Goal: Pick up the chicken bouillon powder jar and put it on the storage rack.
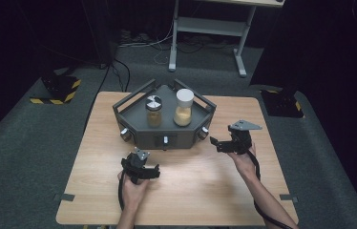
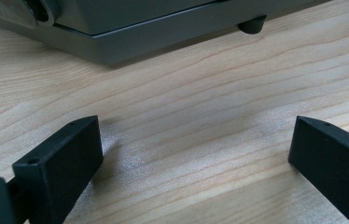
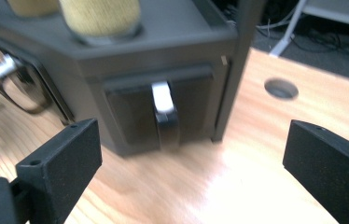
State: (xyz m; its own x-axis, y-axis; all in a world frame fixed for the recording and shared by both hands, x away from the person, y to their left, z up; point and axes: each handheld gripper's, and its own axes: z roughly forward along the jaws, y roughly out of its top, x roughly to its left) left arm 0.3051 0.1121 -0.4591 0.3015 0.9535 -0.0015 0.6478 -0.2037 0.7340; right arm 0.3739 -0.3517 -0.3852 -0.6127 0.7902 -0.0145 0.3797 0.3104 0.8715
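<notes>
A dark grey angular box (image 1: 141, 116) with front drawers and round knobs stands at the back middle of the wooden table (image 1: 191, 191). On its top are a jar with a silver lid (image 1: 153, 111) and a taller white-lidded jar (image 1: 183, 108) of yellowish powder. My left gripper (image 1: 141, 165) is open just above the wood in front of the box, its jaws wide apart (image 2: 193, 126) with nothing between them. My right gripper (image 1: 219, 144) is open too, pointing at the box's right drawer (image 3: 130, 105). That drawer's knob (image 3: 163, 100) lies a short way ahead between the jaws (image 3: 191, 128).
The box's base and a rubber foot (image 2: 252, 23) lie close ahead of the left gripper. A cable hole (image 3: 281, 87) is in the table right of the box. Beyond the table stand a white desk frame (image 1: 210, 28) and striped floor blocks (image 1: 57, 88).
</notes>
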